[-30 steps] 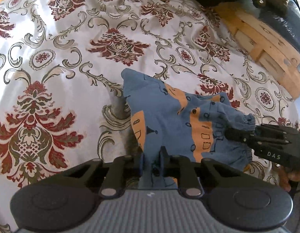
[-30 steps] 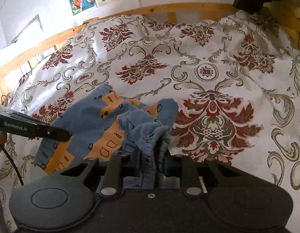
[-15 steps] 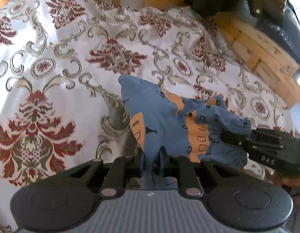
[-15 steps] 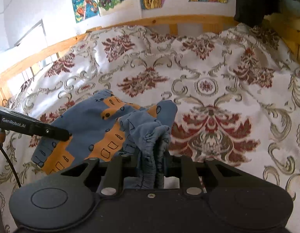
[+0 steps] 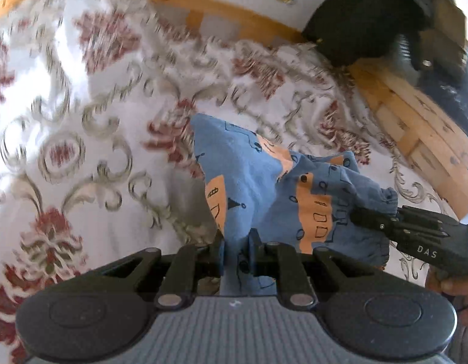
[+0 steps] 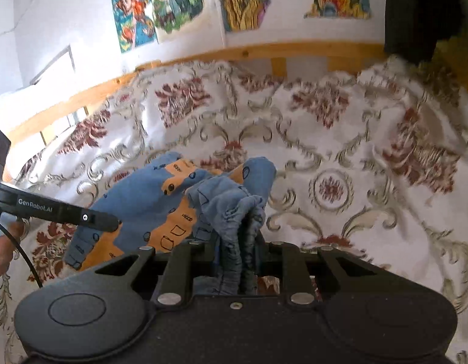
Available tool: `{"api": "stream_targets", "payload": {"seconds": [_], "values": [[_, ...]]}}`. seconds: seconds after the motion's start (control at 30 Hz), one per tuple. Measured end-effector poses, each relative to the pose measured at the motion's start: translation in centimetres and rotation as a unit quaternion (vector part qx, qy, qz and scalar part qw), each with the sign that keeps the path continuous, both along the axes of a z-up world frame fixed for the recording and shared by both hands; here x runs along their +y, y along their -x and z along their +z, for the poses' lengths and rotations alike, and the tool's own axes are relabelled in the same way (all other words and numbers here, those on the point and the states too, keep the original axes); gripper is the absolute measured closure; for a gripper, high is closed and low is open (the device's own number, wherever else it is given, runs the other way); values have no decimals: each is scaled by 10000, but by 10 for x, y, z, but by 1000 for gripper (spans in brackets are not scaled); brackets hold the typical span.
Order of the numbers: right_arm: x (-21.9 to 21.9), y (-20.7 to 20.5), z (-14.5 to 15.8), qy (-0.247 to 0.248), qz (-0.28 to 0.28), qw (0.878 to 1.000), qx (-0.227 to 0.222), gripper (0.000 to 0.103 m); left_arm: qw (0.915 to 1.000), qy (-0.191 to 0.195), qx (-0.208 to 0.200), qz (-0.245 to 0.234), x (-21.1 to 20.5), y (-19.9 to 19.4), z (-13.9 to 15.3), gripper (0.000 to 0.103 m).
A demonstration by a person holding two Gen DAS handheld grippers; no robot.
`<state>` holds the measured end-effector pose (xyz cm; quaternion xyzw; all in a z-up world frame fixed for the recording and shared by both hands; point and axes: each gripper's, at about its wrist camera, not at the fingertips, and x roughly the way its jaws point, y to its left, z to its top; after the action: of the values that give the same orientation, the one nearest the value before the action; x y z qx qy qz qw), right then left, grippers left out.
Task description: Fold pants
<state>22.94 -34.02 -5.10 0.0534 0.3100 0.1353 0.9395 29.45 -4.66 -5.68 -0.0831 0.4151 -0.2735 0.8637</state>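
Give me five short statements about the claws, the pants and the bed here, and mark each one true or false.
1. The left claw is shut on the blue pants with orange patches. True.
2. The right claw is open and holds nothing. False: it pinches the pants' gathered edge.
3. The pants lie folded flat in a neat rectangle. False: they hang bunched between the two claws.
4. The white bedcover with red floral pattern lies under the pants. True.
5. The bed frame is metal. False: the wooden rail is light wood.

Bright daylight, motion blur on the bedspread (image 5: 82, 97) (fisheye-warped edges).
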Motion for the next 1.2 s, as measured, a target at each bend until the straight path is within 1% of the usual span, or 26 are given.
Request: {"api": "stream_targets", "payload": {"seconds": [0.03,0.1,0.17,0.23,0.33,0.4,0.47,0.5,0.53,0.57,0.6,0.63,0.67,0.7,0.73,0.77,0.8,0.83,0.87,0.9,0.93,1.03,1.1,1.2], "values": [[-1,-4,-6,-22,8,9999,103,82,9999,38,139,4,2,-5,-8,87],[0,-9,-18,-44,5,9996,278,82,9994,-12,358,0,5,-12,-26,87],[1,-11,-25,-20,5,9994,355,82,9990,-54,445,-8,6,-15,-37,87],[0,-11,-28,-30,-2,9993,385,81,9992,-21,396,-93,9,-13,-40,86],[-3,-11,-30,-93,-43,9990,425,80,9992,-43,344,-197,12,-13,-40,82],[-2,-11,-32,-76,-49,9990,432,79,9993,-129,261,-250,13,-10,-40,75],[-2,-10,-32,-90,-53,9991,420,78,9992,-225,200,-257,13,-8,-38,72],[-2,-10,-32,-87,-56,9991,408,75,9992,-235,211,-251,13,-8,-37,72],[-2,-8,-32,-76,-58,9993,366,69,9992,-228,245,-231,13,-8,-36,72],[-1,-6,-31,-65,-70,9994,328,67,9991,-234,275,-207,13,-8,-34,72],[0,-4,-30,-68,-84,9994,316,61,9991,-266,281,-186,12,-8,-32,71],[0,-1,-27,-83,-110,9994,303,50,9991,-307,257,-134,12,-6,-29,69],[1,4,-24,-83,-180,9995,253,43,9991,-357,215,-83,12,-2,-25,62],[1,9,-20,-64,-242,9995,199,32,9990,-404,170,-62,12,1,-22,52],[2,17,-15,-22,-317,9994,115,25,9989,-454,105,-35,13,6,-18,47],[3,23,-10,8,-393,9992,33,23,9987,-503,15,20,15,12,-13,39],[3,32,-4,24,-454,9990,-52,19,9984,-550,-100,87,16,20,-7,34],[5,41,3,48,-485,9987,-147,14,9979,-596,-206,136,18,28,-2,31],[6,49,10,90,-511,9983,-249,11,9973,-646,-311,186,20,36,4,25],[8,59,17,139,-545,9977,-376,6,9965,-690,-411,251,22,45,10,19],[9,69,23,167,-595,9968,-512,4,9955,-731,-520,316,23,55,16,16],[15,98,39,113,-751,9938,-818,1,9915,-845,-867,471,23,83,34,8],[20,115,46,83,-883,9910,-1000,1,9894,-829,-1045,577,23,101,45,1],[30,140,53,114,-1030,9874,-1197,1,9873,-673,-1220,765,25,127,54,0]]}}
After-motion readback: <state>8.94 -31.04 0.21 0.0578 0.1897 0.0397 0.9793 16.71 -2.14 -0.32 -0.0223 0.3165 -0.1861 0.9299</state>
